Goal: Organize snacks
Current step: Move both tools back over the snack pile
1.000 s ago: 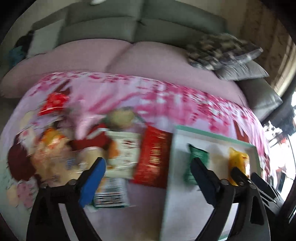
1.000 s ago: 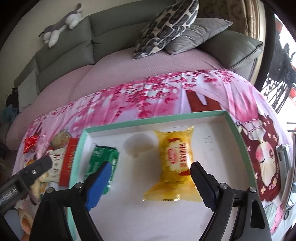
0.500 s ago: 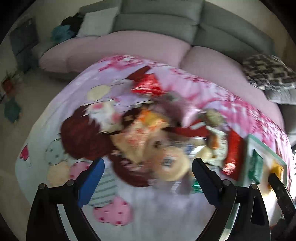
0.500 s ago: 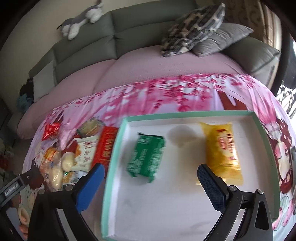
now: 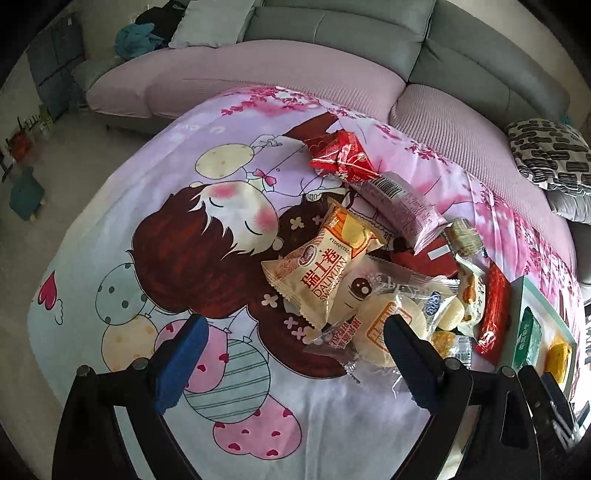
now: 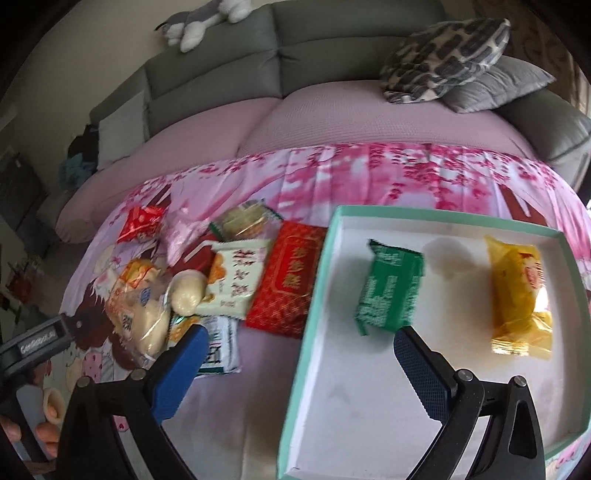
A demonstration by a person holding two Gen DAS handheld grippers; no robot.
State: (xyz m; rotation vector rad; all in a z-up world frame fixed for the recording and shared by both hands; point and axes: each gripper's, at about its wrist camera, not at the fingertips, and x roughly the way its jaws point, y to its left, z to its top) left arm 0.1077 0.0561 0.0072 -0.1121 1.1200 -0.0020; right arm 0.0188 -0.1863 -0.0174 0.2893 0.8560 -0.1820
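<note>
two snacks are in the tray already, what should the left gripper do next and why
Probably ease the left gripper down onto the round pale bun packet at the near edge of the pile. Its jaws are open and empty, that packet lies right by its right finger, and the tray holds only the green packet and yellow packet.

Grey sofa (image 6: 332,48) w/ mauve seat cover, patterned cushion (image 6: 443,55), plush toy (image 6: 203,22) on backrest, beige wall.

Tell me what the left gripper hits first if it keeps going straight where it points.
Probably the bare cartoon tablecloth: the open left gripper aims just left of the snack pile. Its right finger may graze the clear-wrapped bun; depth is unclear.
</note>
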